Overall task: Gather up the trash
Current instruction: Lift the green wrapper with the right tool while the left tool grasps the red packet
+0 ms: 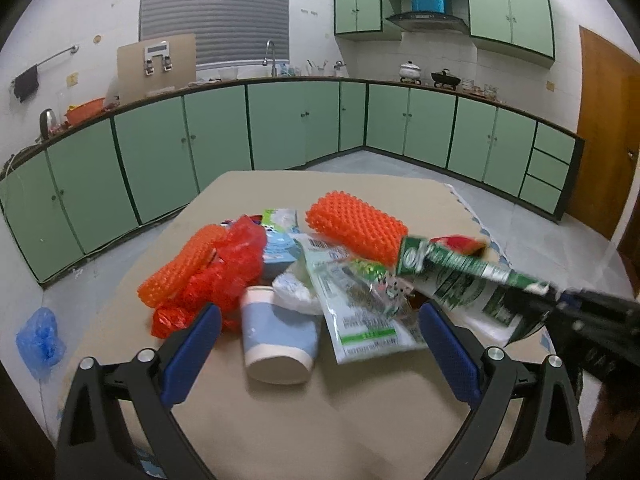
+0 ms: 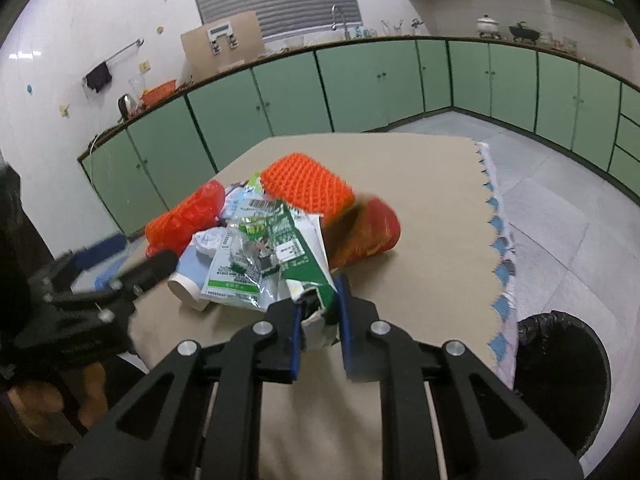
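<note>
A heap of trash lies on the tan table (image 1: 320,412): orange knobbly foam pieces (image 1: 356,228), a red plastic bag (image 1: 224,276), a blue-and-white paper cup (image 1: 276,336) on its side and printed wrappers (image 1: 360,312). My right gripper (image 2: 320,320) is shut on one end of a green-and-white carton (image 2: 304,252), held above the heap; the same carton (image 1: 464,264) shows at right in the left wrist view. My left gripper (image 1: 320,344) stands open just before the cup, nothing between its pads. A red paper cup (image 2: 372,232) lies right of the heap.
A bin lined with a black bag (image 2: 560,380) stands on the floor right of the table. A blue plastic bag (image 1: 40,340) lies on the floor at left. Green kitchen cabinets (image 1: 280,124) line the far walls. A person's hand (image 2: 48,404) holds the left gripper.
</note>
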The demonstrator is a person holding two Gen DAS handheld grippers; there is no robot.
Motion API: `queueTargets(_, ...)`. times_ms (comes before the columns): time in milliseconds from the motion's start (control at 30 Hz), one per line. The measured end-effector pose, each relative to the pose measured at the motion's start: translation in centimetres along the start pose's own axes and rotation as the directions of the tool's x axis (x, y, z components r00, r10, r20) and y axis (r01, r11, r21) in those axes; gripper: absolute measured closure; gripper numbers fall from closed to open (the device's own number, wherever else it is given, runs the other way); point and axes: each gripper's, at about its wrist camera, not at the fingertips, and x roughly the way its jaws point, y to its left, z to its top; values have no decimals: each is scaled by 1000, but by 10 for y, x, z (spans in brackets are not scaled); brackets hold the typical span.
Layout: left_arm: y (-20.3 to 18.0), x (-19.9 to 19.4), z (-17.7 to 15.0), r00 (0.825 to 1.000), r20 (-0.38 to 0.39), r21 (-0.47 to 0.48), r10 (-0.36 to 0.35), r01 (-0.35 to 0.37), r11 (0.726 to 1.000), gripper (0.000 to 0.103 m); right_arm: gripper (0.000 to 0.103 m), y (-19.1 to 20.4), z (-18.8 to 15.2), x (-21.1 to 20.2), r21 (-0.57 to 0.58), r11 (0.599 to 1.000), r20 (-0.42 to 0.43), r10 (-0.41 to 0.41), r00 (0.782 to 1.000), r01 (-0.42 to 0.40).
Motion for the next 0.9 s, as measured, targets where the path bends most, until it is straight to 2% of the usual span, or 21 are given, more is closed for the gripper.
queueTargets(200, -15, 0, -4, 1000, 8, 11, -15, 15, 1000, 6, 89, -13, -7, -28, 27, 999, 30, -32, 999, 31)
queueTargets(400, -39, 20, -12, 1000, -12, 44, -20, 20, 999, 6, 89, -33, -11, -50, 78, 995, 62, -73, 995, 68)
queueTargets(500, -47, 30, -16, 1000, -24, 49, -10, 11, 999, 6, 89, -43, -12, -52, 94, 993, 60, -79, 995, 73)
queueTargets(667, -37, 40, -23, 999, -26, 41, 35, -34, 999, 7, 89, -50, -14, -49, 111, 991, 50, -80, 996, 74)
queueTargets(800, -37, 41, -23, 999, -25, 53, 31, -29, 998, 8, 89, -50, -13, -46, 113, 990, 51, -90, 995, 84)
queueTargets(900, -46, 35, -20, 1000, 1, 62, -12, 12, 998, 8, 89, -51, -12, -48, 124, 988, 55, -101, 993, 93)
